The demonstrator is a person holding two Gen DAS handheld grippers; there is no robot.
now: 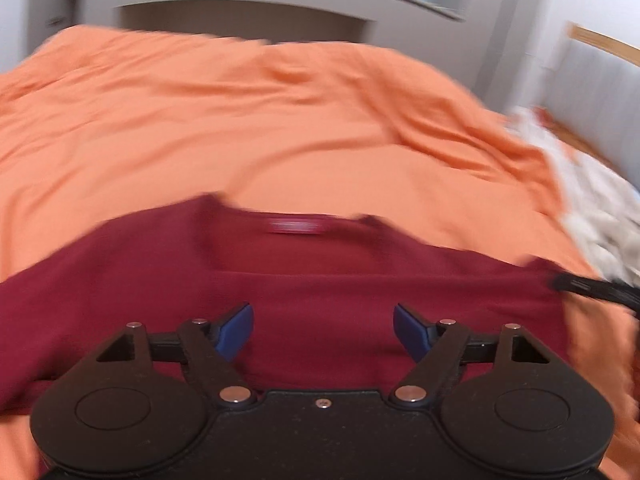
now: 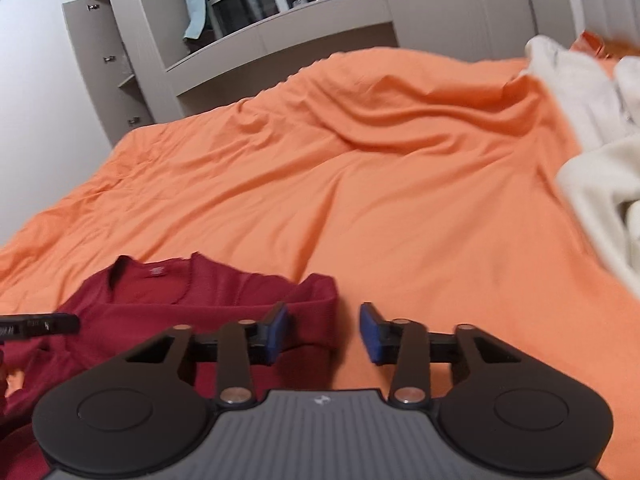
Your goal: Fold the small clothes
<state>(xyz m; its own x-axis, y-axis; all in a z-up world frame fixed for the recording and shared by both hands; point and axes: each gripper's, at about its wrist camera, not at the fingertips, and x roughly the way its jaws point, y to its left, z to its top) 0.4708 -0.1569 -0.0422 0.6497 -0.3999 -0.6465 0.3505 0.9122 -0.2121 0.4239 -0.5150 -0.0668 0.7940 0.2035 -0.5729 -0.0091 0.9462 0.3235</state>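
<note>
A dark red top lies flat on the orange bed cover, neckline and label facing away from me. My left gripper hangs over its middle, open, with bare cloth showing between the blue pads. In the right wrist view the red top lies at the lower left. My right gripper stands open at the top's right edge, which lies between the pads without being pinched. A black finger of the left gripper shows at the left edge.
A heap of white cloth sits on the right side of the bed. Grey shelving and cupboards stand behind the bed, against the wall. The orange bed cover stretches wrinkled beyond the top.
</note>
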